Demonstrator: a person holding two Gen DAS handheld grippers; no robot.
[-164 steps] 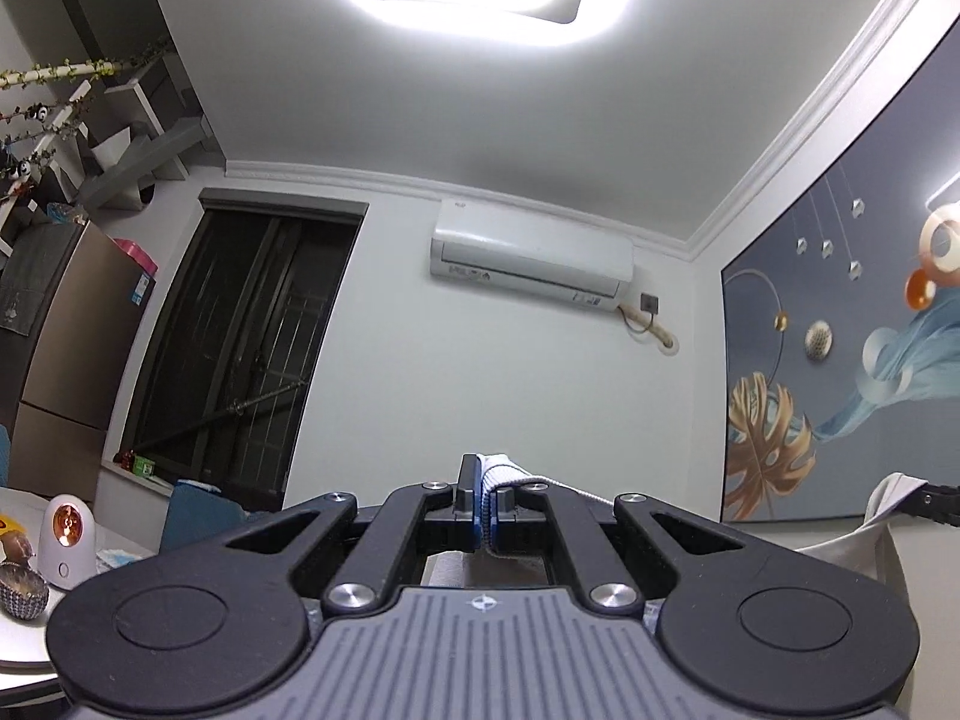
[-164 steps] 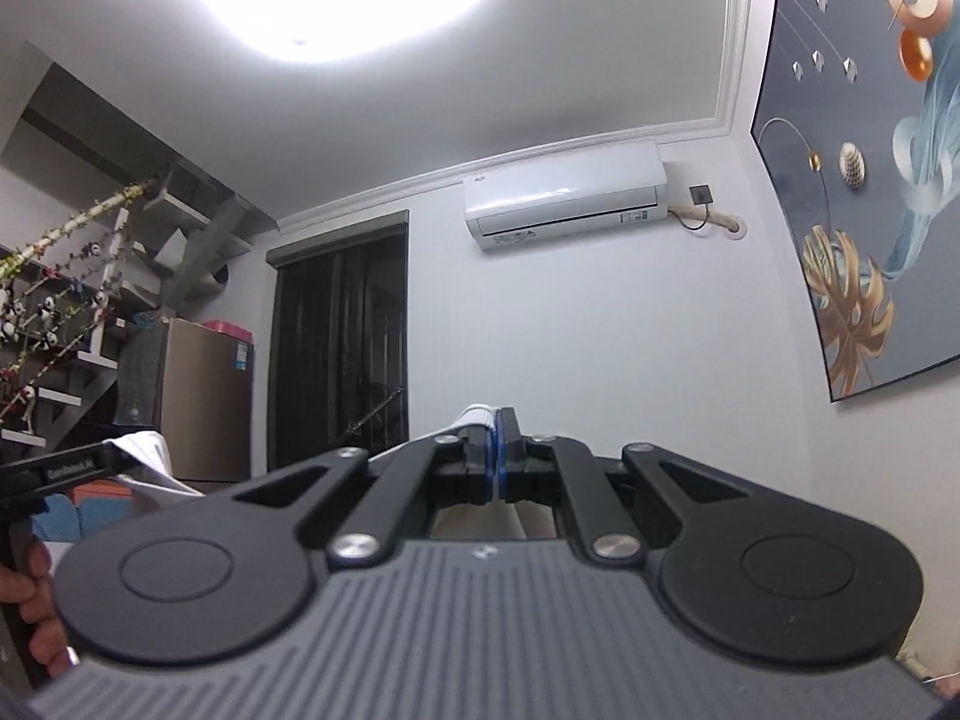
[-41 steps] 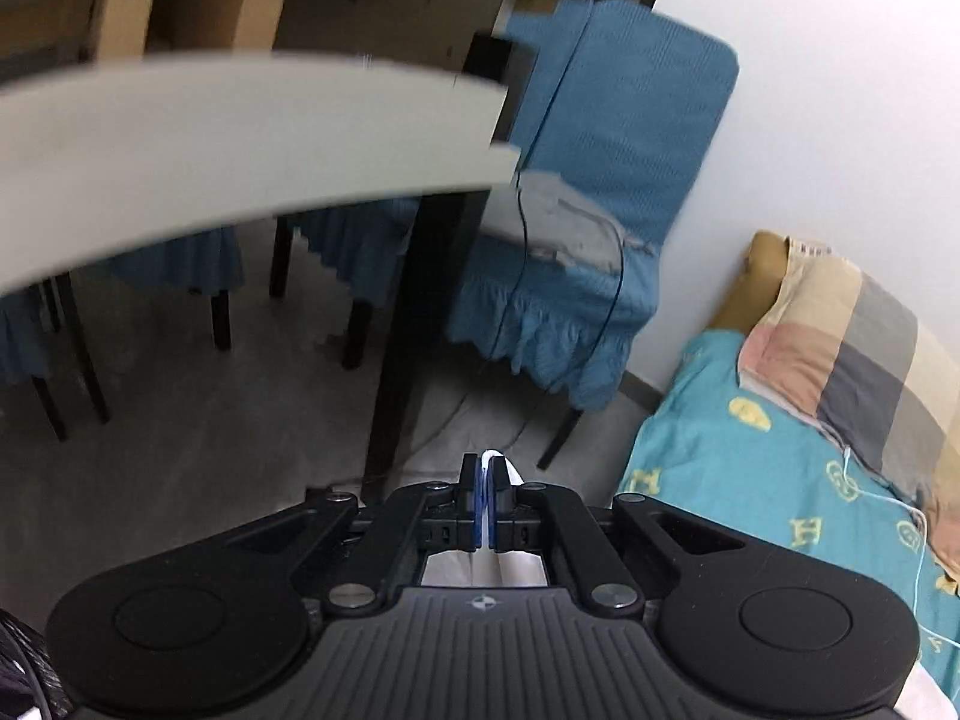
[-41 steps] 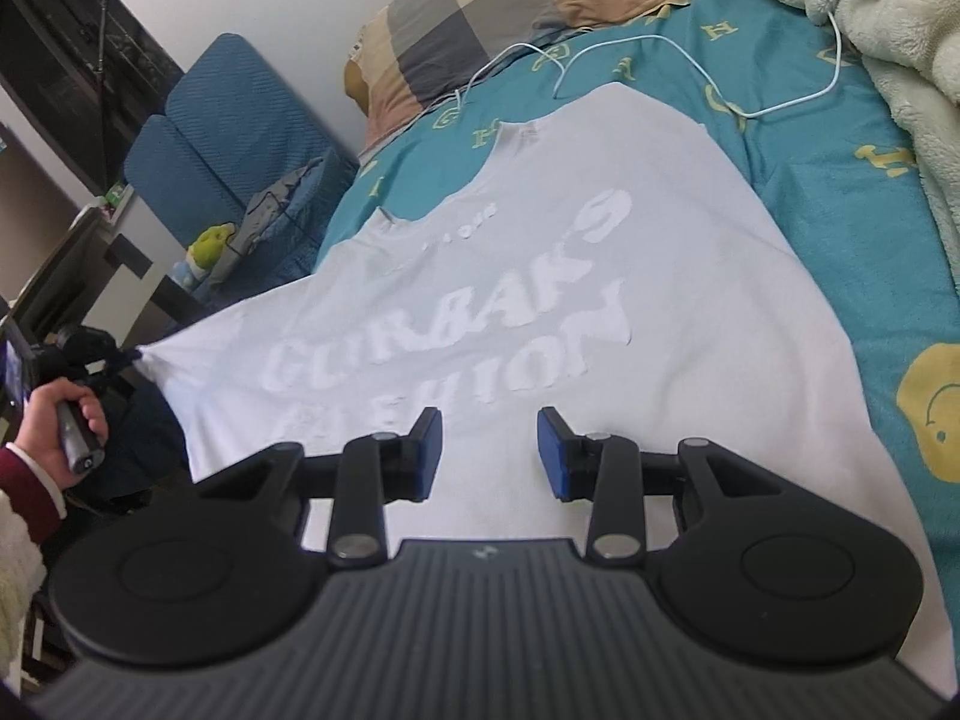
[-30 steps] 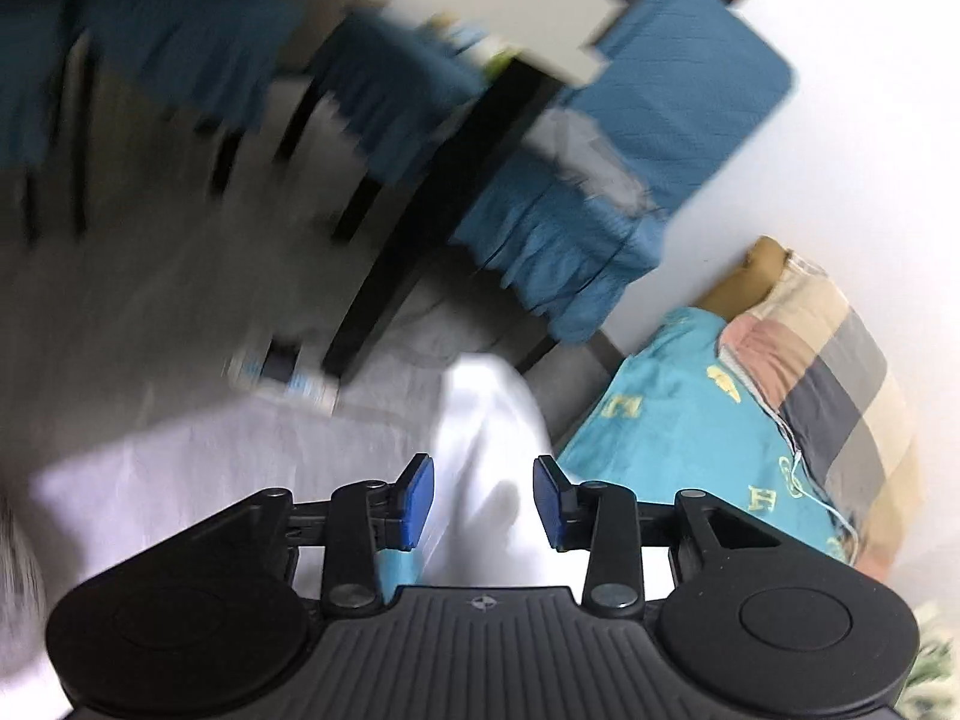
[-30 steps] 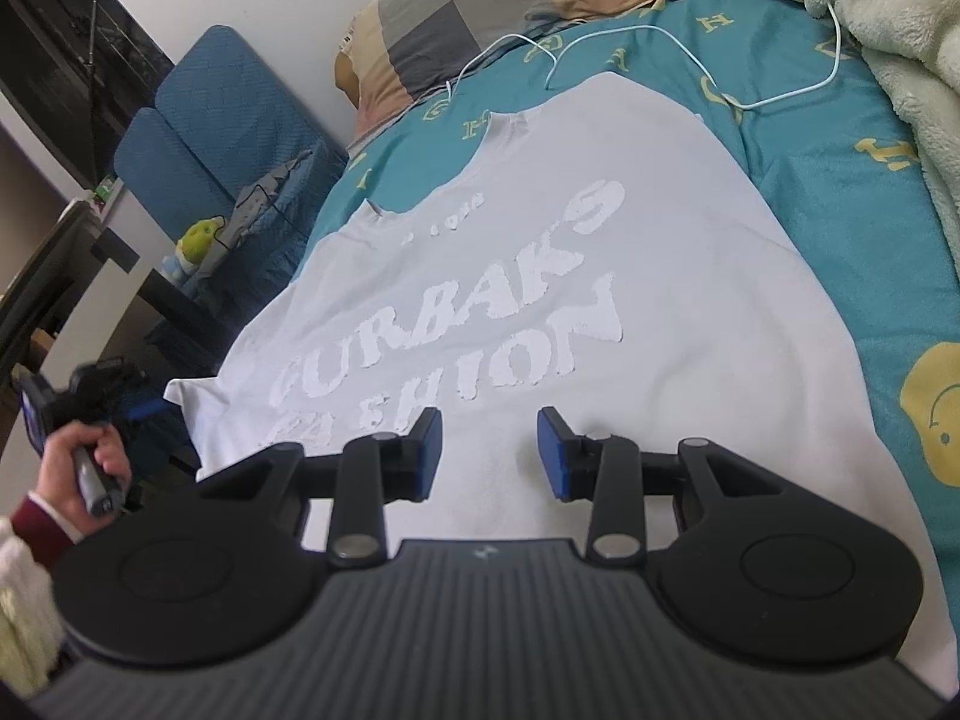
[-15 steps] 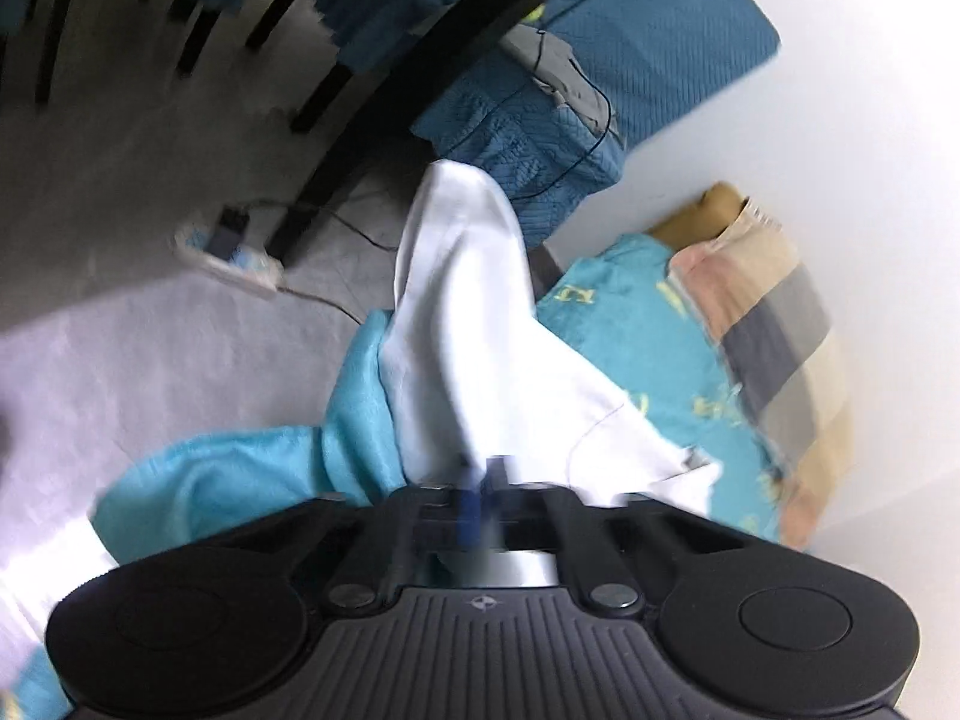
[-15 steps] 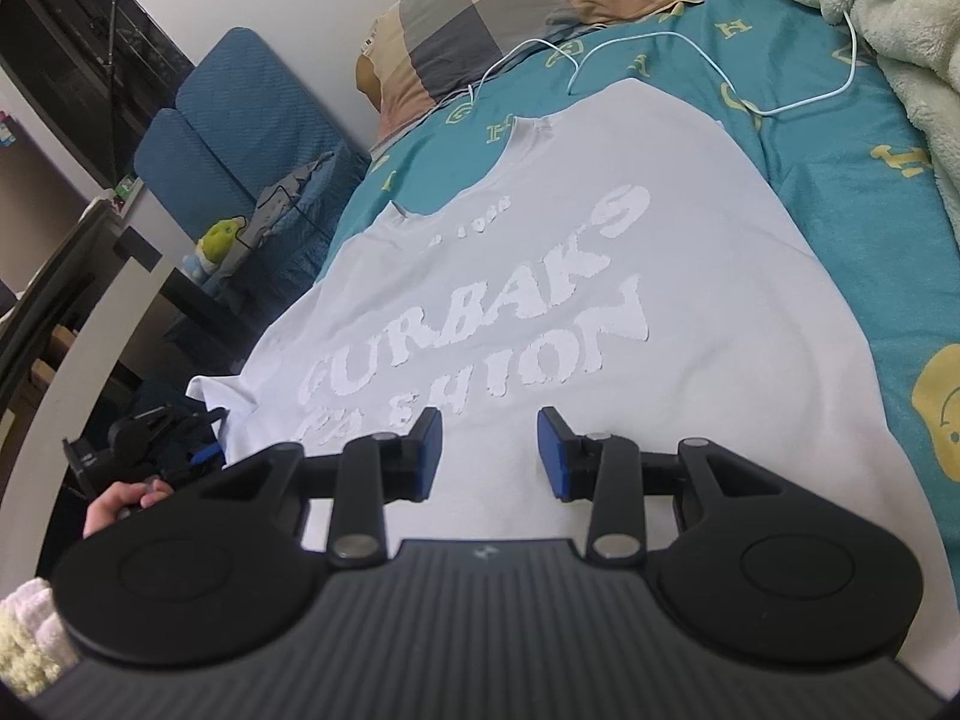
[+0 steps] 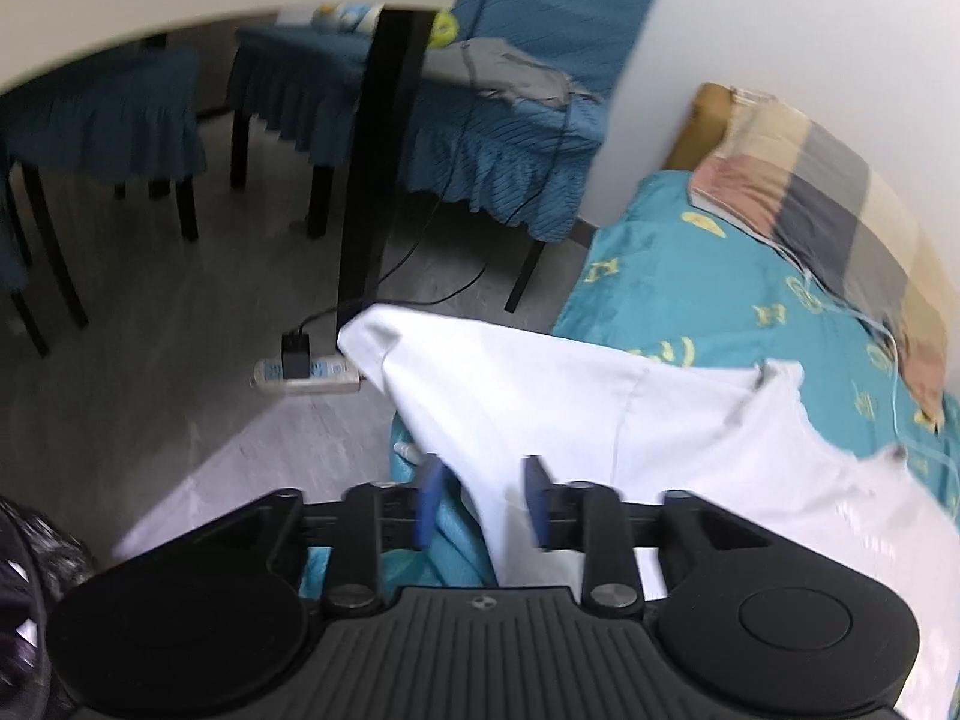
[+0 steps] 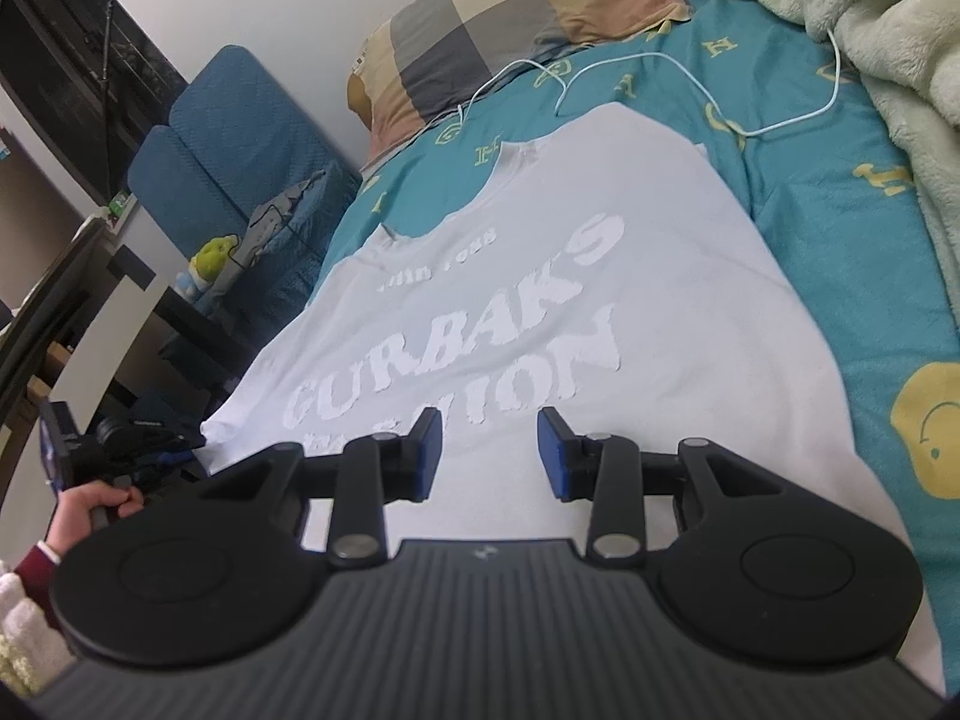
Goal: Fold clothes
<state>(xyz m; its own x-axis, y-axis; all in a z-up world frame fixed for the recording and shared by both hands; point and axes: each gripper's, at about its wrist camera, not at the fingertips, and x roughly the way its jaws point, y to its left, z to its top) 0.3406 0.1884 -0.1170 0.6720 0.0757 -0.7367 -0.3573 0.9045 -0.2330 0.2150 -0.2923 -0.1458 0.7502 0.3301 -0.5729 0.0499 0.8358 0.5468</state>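
Note:
A white T-shirt (image 10: pixel 540 300) with raised white lettering lies flat, front up, on the teal bedsheet (image 10: pixel 840 168). Its collar points toward the pillow. My right gripper (image 10: pixel 489 450) is open and empty, hovering over the shirt's lower part. In the left wrist view the shirt's left sleeve (image 9: pixel 480 378) hangs over the bed edge. My left gripper (image 9: pixel 480 501) is open, its blue pads on either side of the sleeve's lower edge, not closed on it. The left gripper also shows in the right wrist view (image 10: pixel 120 444), held in a hand at the bed's left side.
A checked pillow (image 10: pixel 510 18) lies at the bed's head, with a white cable (image 10: pixel 690 96) across the sheet and a green blanket (image 10: pixel 888 60) on the right. Left of the bed stand blue-covered chairs (image 9: pixel 492 120), a black table leg (image 9: pixel 378 150) and a power strip (image 9: pixel 306 375) on the floor.
My left gripper, shut on the sleeve half a second ago, has opened and the sleeve now lies spread over the bed edge. The right gripper has stayed open and nearly still.

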